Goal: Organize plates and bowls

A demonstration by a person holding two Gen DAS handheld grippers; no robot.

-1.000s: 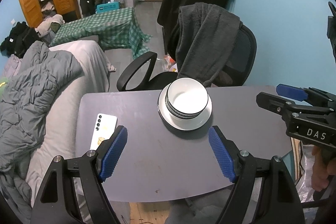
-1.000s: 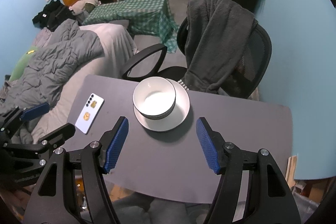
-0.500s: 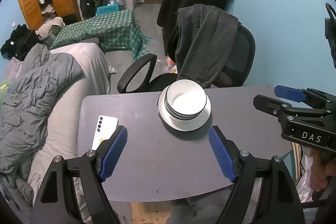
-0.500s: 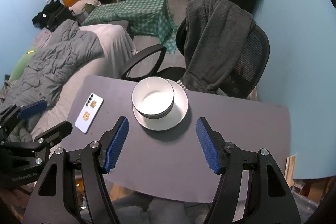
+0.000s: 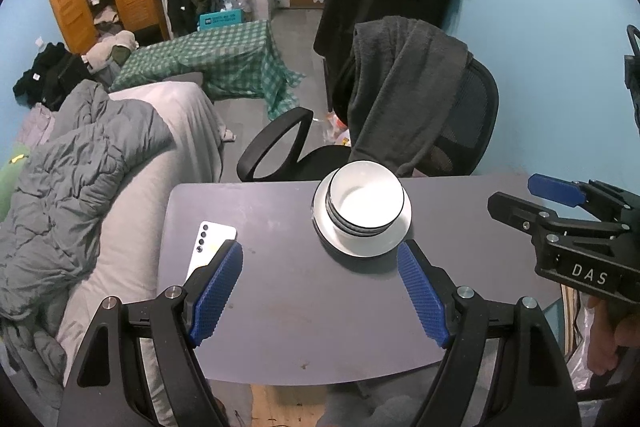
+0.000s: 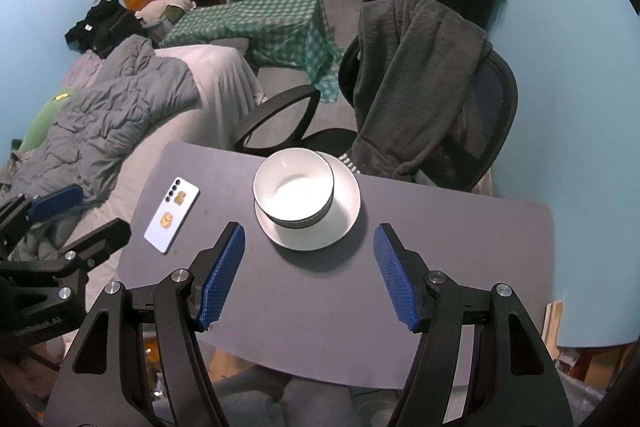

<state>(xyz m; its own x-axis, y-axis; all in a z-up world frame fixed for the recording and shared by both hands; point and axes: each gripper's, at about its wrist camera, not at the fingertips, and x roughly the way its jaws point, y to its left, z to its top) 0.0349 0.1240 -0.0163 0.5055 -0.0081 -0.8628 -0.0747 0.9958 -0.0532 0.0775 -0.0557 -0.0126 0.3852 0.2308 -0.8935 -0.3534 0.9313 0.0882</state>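
Bowls (image 5: 366,201) stacked on white plate (image 5: 362,247)

Each claw is matte black plastic with triangular cut-outs in its two arms, silver round screws at the joints, and blue cross-hatched pads lining the fingers. The left claw (image 5: 320,293) and the right claw (image 6: 308,275) look alike. In the left view, the right claw's side bears white letters "DAS", with bare skin of the right hand (image 5: 610,339) below.
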